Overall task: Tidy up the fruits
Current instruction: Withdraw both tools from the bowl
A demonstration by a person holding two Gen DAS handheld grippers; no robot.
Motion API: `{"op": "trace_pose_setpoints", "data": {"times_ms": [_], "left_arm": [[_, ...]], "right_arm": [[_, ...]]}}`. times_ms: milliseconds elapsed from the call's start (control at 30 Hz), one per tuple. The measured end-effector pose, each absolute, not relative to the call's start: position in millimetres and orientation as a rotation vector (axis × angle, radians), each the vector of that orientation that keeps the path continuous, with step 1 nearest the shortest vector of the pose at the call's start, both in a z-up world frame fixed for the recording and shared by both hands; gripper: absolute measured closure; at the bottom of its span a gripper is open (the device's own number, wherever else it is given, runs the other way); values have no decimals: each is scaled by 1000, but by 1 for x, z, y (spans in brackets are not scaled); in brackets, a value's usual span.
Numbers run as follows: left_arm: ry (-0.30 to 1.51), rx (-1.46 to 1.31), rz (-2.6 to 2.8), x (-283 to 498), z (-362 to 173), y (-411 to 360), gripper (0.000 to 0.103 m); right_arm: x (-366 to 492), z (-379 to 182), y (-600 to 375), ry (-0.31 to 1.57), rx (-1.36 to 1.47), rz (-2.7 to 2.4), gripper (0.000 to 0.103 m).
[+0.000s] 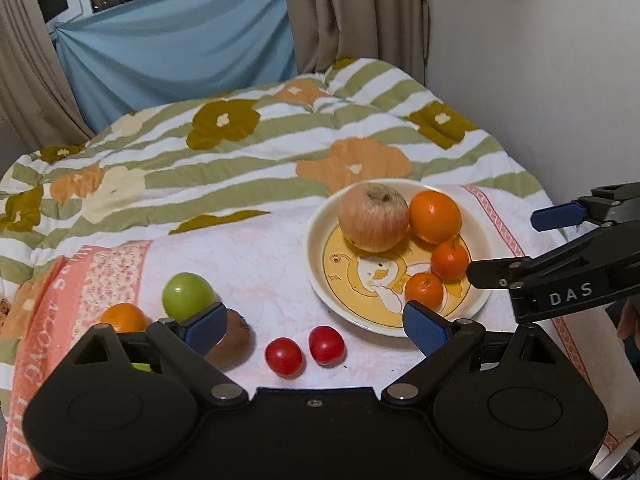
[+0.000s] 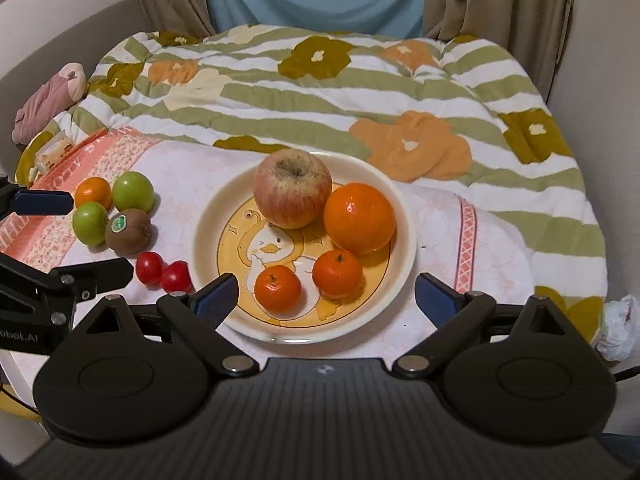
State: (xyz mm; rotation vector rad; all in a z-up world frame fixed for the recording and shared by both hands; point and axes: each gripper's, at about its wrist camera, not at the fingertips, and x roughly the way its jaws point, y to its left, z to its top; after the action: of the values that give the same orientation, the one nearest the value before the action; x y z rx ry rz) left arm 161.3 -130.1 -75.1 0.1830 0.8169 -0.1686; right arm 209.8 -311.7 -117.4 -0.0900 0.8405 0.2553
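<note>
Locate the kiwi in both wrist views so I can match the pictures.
Left wrist: kiwi sits lower left, partly hidden behind the left tool's blue pad, below the green fruit.
Right wrist: kiwi lies left of centre, sticker up.
Shared landmark: the two cherry tomatoes beside it.

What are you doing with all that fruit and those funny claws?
Someone is sorting fruit with a claw tool in each hand. The plate already holds an apple, a big orange and two small oranges. Two green fruits, a kiwi, another small orange and two small red fruits sit on the towel. The left gripper and right gripper are open, holding nothing.
</note>
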Motion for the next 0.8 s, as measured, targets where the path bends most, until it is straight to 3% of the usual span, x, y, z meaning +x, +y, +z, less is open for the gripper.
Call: {"op": "trace_pose_setpoints", "data": {"times_ms": [467,600,800], "left_arm": [[719,151,-77,107,-40,-79,5],[693,140,-67,98,-32,-52,0],[685,167,-104,98,-30,-11,0]], "right_arm": [[160,-64,-288,759,-87,258,0],[151,-50,-268,736,-42,272,0],[141,-40,-219,702,-26,275,0]]}}
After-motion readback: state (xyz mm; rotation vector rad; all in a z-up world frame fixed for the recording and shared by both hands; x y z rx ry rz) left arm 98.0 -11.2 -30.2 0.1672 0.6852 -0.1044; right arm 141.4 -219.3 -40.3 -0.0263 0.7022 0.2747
